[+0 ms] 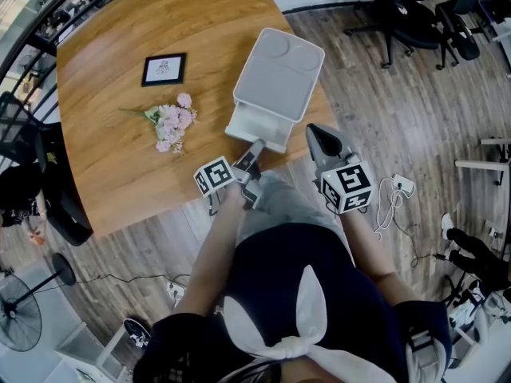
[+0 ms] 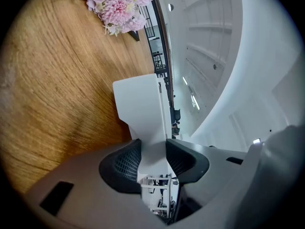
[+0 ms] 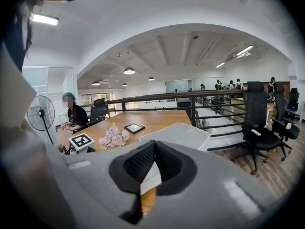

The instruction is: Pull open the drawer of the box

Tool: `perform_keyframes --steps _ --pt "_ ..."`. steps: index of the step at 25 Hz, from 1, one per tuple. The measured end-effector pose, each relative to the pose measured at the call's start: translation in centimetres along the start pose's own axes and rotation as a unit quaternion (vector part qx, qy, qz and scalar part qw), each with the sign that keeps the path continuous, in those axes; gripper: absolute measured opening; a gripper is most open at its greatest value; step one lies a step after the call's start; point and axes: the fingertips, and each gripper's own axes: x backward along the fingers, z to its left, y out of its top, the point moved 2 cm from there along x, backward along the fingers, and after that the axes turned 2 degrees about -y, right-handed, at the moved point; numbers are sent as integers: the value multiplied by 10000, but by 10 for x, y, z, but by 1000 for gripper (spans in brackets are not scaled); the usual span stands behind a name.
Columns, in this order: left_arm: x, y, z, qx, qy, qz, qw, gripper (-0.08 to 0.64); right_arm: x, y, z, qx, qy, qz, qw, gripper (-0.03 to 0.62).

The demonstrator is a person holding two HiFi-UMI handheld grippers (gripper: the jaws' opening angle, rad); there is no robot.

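A white box (image 1: 279, 74) lies on the round wooden table (image 1: 112, 30), near its front edge. Its drawer (image 1: 257, 128) sticks out a little way toward me. My left gripper (image 1: 249, 159) is shut on the drawer's front lip. In the left gripper view the dark pads (image 2: 121, 163) press on both sides of the white drawer lip (image 2: 140, 113). My right gripper (image 1: 319, 138) hovers just right of the drawer, off the table edge, shut and empty. In the right gripper view its jaws (image 3: 155, 159) meet, with the box (image 3: 178, 133) just beyond them.
Pink flowers (image 1: 172, 122) and a small black picture frame (image 1: 164, 69) lie left of the box. Office chairs (image 1: 415, 14) stand on the wood floor at the back right. A fan (image 1: 20, 317) stands at the lower left, and cables (image 1: 395, 194) lie at the right.
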Motion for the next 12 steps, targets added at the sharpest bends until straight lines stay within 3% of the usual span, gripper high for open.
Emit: perform_keyframes --steps 12 --pt "11 -6 2 8 1 -17 10000 175 4 -6 3 73 35 43 10000 -2"
